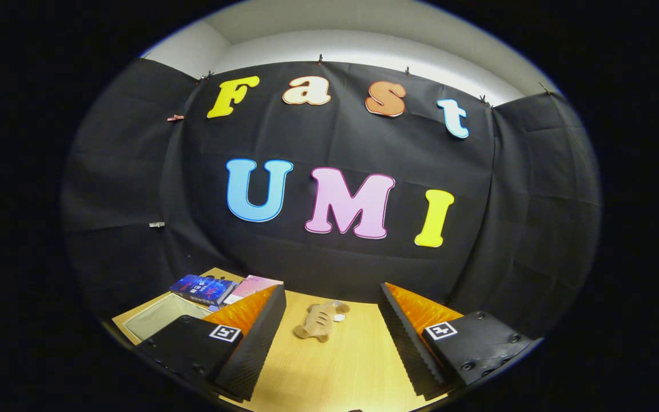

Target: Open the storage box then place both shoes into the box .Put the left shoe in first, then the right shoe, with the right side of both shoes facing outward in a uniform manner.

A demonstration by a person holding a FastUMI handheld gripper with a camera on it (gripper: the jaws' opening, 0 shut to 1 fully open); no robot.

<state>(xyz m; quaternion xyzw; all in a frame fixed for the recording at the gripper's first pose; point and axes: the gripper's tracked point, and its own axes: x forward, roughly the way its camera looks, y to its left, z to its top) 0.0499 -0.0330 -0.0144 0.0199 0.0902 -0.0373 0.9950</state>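
Observation:
My gripper (332,335) is open, its two fingers spread wide above a light wooden table (346,366), with nothing between them. A tan shoe (319,320) lies on the table just ahead of the fingers, in the gap between their tips, near the black cloth wall. It looks like a clog with holes on top and a small pale patch at one end. To the left of the left finger sits a pale shallow box or tray (161,317), partly hidden by that finger; I cannot tell if it is the storage box.
Behind the left finger, at the table's far left corner, lie a blue book or packet (203,289) and a pink one (252,286). The black cloth wall closes the table at the back and on both sides.

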